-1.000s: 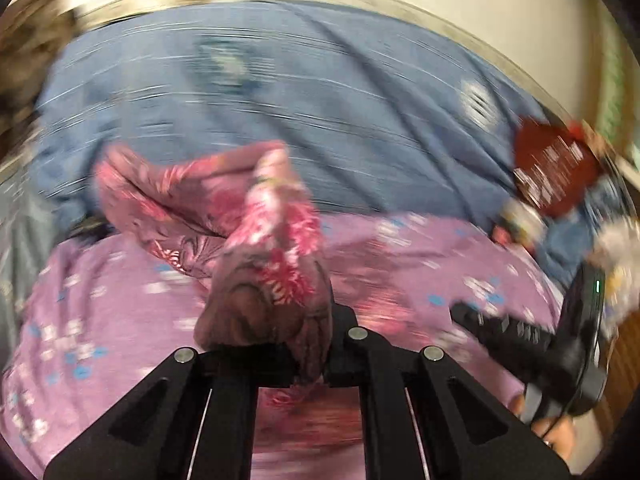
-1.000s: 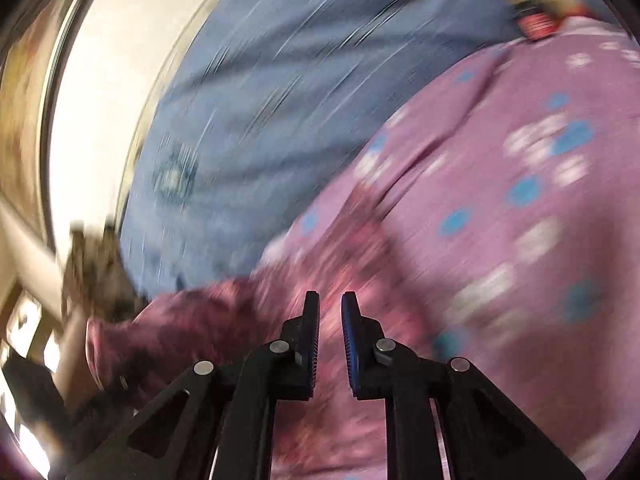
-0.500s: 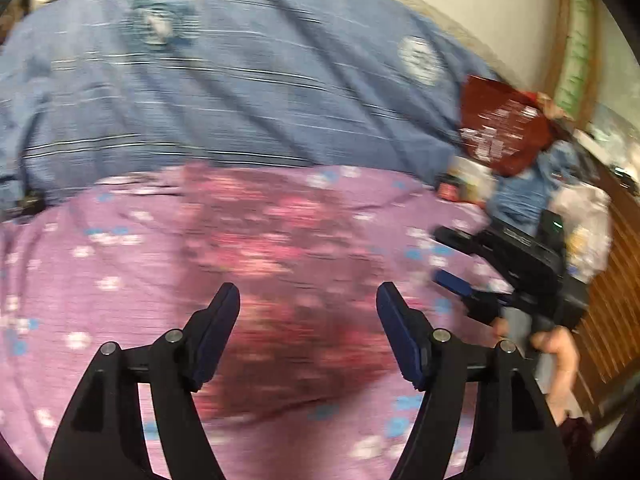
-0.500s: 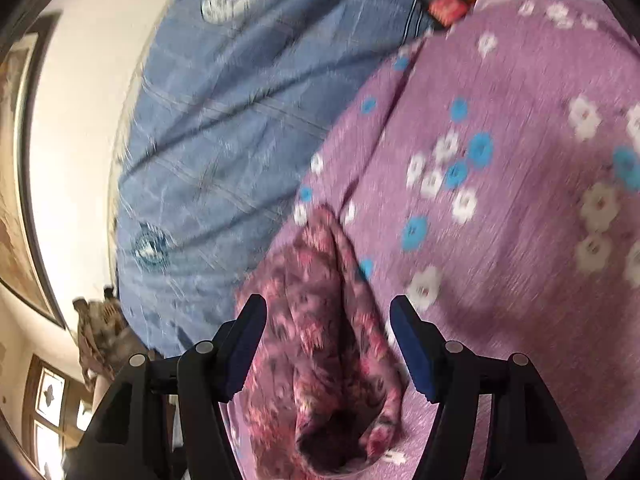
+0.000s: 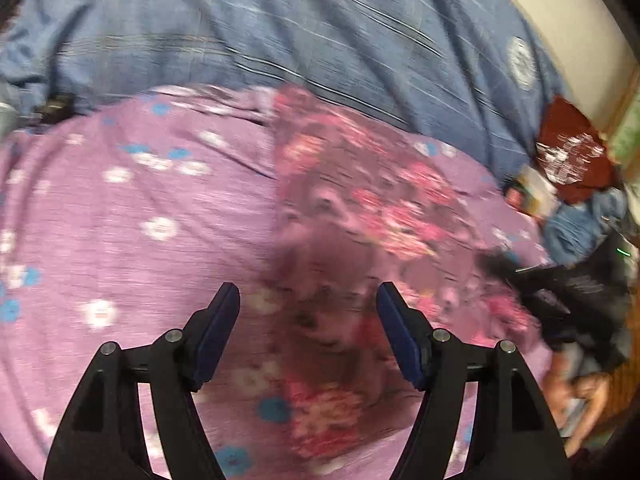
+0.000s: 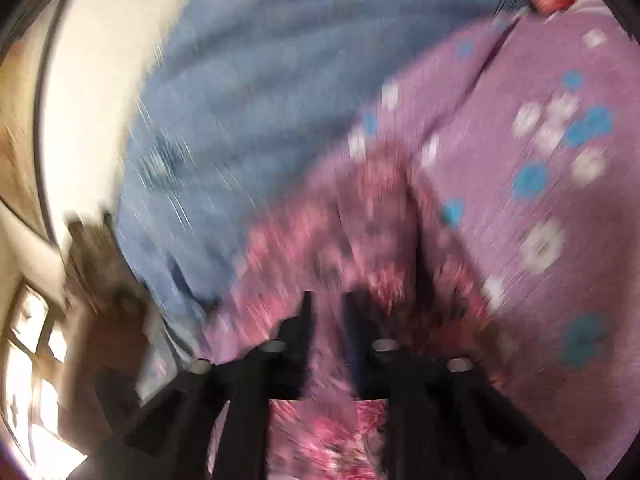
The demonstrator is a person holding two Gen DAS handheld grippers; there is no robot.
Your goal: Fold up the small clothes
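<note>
A small pink and maroon floral garment [image 5: 352,240] lies on a purple flowered sheet [image 5: 120,216]. My left gripper [image 5: 308,320] is open and empty, its jaws wide apart just above the garment's near part. In the blurred right wrist view, my right gripper [image 6: 328,312] has its jaws nearly closed with the floral garment [image 6: 360,220] between and around them. The right gripper also shows at the right edge of the left wrist view [image 5: 560,288], over the garment's right end.
A blue striped bedspread [image 5: 320,32] lies beyond the purple sheet. A dark red packet [image 5: 568,152], small boxes and blue cloth clutter the right side. A pale wall [image 6: 100,60] and a window [image 6: 32,340] show on the left of the right wrist view.
My right gripper went from wide open to nearly closed on the garment. My left gripper let the garment go earlier, stays open and has shifted left over it.
</note>
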